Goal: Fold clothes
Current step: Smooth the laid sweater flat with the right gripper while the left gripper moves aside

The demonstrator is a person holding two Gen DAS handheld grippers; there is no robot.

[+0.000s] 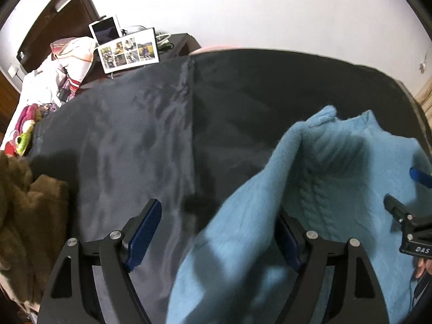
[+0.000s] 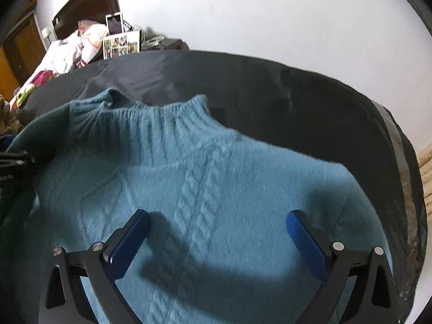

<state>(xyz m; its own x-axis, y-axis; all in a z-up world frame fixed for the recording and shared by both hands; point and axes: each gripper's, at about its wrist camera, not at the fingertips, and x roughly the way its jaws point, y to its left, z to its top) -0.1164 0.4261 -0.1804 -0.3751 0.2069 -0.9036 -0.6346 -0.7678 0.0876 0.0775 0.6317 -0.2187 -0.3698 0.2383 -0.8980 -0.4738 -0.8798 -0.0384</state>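
My left gripper point(image 1: 216, 232) and right gripper point(image 2: 216, 237) both stand wide apart, gripping nothing. The blue cable-knit sweater point(image 2: 205, 189) lies on the dark bedcover point(image 1: 151, 124), its left side draped over my left gripper's inner finger point(image 1: 289, 243). I judge that edge should be pinched cleanly and folded inward. Beyond: brown blanket point(image 1: 24, 205), photo collage point(image 1: 128, 51), heaped bedding point(image 1: 59, 67); nothing obstructs.

Sweater point(image 2: 216, 189) lies on sheet point(image 2: 270, 81) (photos point(image 2: 121, 44) behind).
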